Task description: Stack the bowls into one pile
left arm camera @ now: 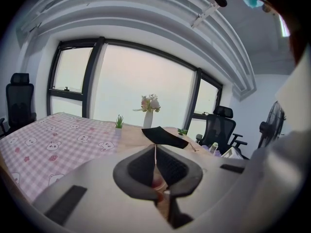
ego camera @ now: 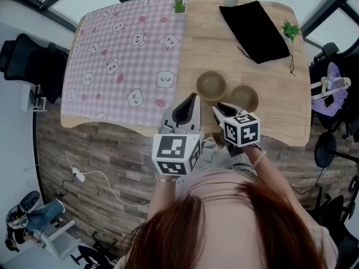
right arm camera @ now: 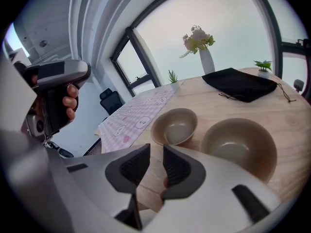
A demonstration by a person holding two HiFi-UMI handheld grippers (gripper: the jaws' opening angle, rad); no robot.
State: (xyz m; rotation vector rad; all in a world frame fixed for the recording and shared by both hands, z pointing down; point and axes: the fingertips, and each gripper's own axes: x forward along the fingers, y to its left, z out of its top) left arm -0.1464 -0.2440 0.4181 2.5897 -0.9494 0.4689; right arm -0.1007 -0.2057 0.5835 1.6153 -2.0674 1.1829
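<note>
Both grippers are being held over the near edge of the table [ego camera: 283,119], short of the bowls. Left gripper [ego camera: 189,106] [left arm camera: 155,165]: jaws are being pressed together, nothing between them. Right gripper [ego camera: 223,110] [right arm camera: 154,166]: jaws are standing apart, only bare wood is showing in the gap, nothing is being gripped. The nearer bowl [ego camera: 244,98] [right arm camera: 239,147] is sitting just ahead of the right gripper. The second bowl [ego camera: 211,86] [right arm camera: 175,126] is sitting just beside it, further back and to the left. Both are upright and empty, so stacking is judged not yet begun. Likely risks: a smooth, curved rim being pinched could slip or tilt out of the pads; with the bowls this close, the neighbour could be knocked by the outer jaw; a bowl being lowered off-centre could rock instead of nesting. Further out, the left half of the wooden top is being covered by a pink checked cloth [ego camera: 123,60], with a black pouch [ego camera: 255,31], two small plants [ego camera: 179,4] and a vase [left arm camera: 148,118] at the far side. Office chairs [left arm camera: 219,127] and big windows [left arm camera: 141,86] are being seen beyond.
</note>
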